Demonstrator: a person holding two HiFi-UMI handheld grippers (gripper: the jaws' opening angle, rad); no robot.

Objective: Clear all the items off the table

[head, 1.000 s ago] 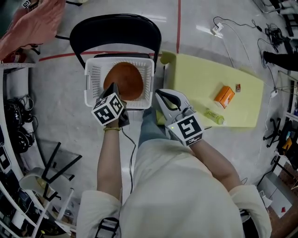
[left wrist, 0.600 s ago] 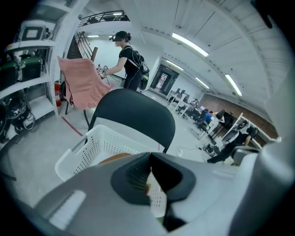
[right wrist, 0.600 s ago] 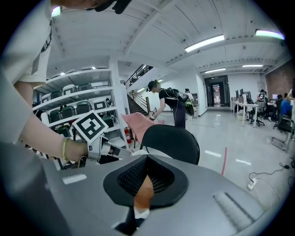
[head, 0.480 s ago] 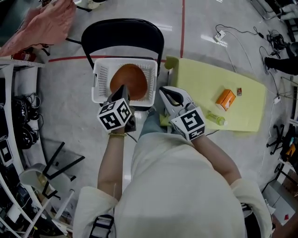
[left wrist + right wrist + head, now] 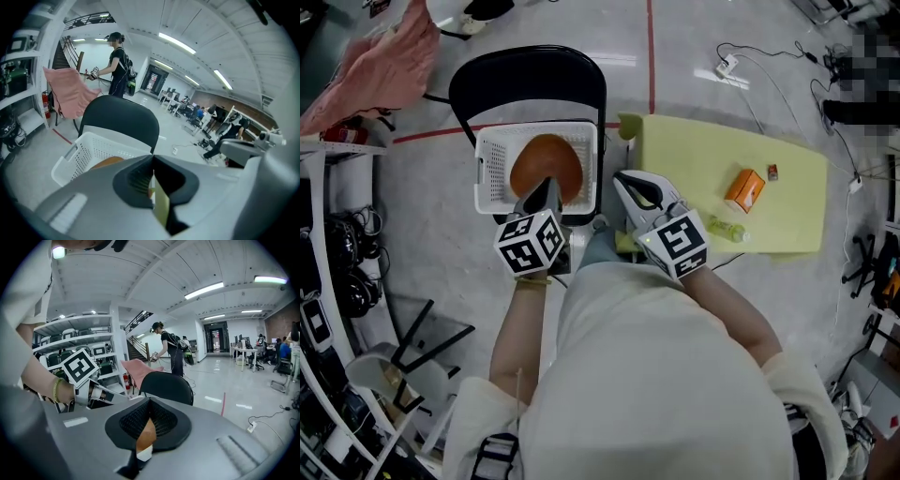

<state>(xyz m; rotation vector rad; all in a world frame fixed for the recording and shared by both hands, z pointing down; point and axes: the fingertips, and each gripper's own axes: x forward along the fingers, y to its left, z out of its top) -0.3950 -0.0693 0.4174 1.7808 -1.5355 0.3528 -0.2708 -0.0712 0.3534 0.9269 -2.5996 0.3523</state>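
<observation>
By the basket, your left gripper hangs with jaws pressed together, empty. Your right gripper is closed on nothing too. 3 things lie on the table; arrive closed and you could shove the tube or orange box off.

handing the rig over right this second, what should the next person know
Grippers: left tongs shut and empty, at the near side of the white perforated plastic basket on the black chair. The right tongs are shut and empty, by the left edge of the pale yellow-green table.
Done: a round brown item lies in the basket.
Left: the small orange box, the tiny dark red item beside it and the yellow-green tube near the table's near edge all sit on the table, untouched.
</observation>
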